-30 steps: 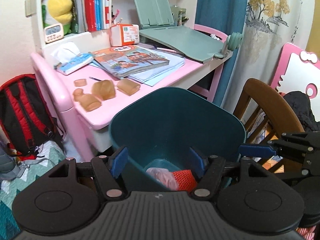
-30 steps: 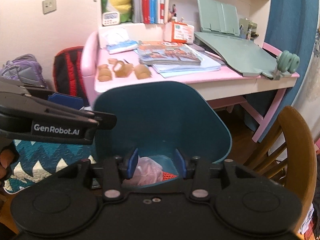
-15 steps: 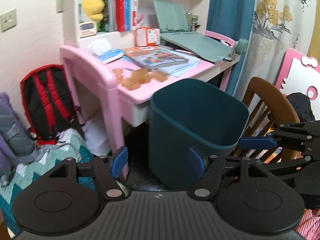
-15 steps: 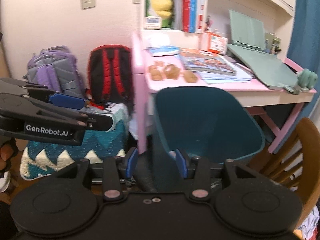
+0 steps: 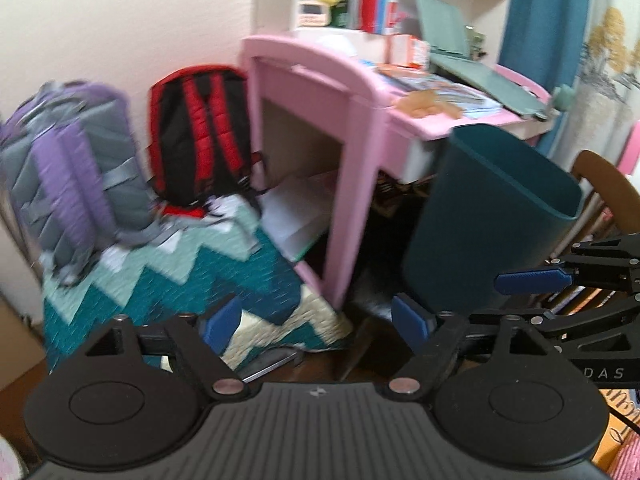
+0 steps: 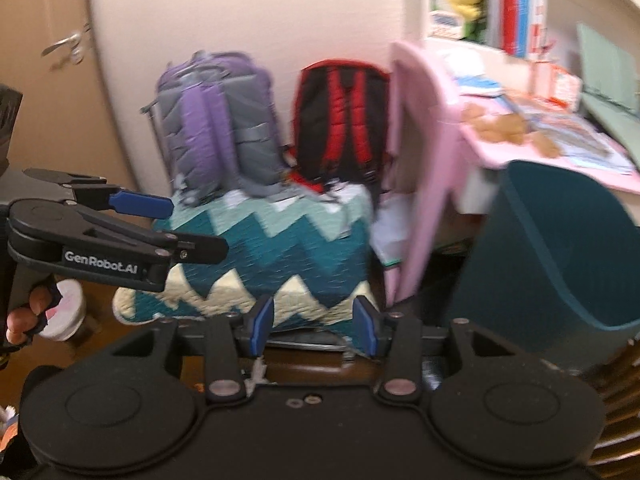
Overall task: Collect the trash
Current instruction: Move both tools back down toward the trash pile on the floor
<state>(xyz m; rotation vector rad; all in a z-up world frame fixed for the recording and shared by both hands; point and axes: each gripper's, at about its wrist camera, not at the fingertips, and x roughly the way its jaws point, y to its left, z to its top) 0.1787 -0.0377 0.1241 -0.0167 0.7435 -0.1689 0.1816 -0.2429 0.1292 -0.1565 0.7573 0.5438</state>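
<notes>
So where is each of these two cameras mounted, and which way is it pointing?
Left wrist: sits on the left gripper, looking forward and down past its open blue fingers at the desk, bin and quilt; the right gripper pokes in from the right.
Right wrist: sits on the right gripper, facing two backpacks on the quilt; the left gripper and the hand holding it show at left.
Shared: desk, bin, quilt, both backpacks.
</notes>
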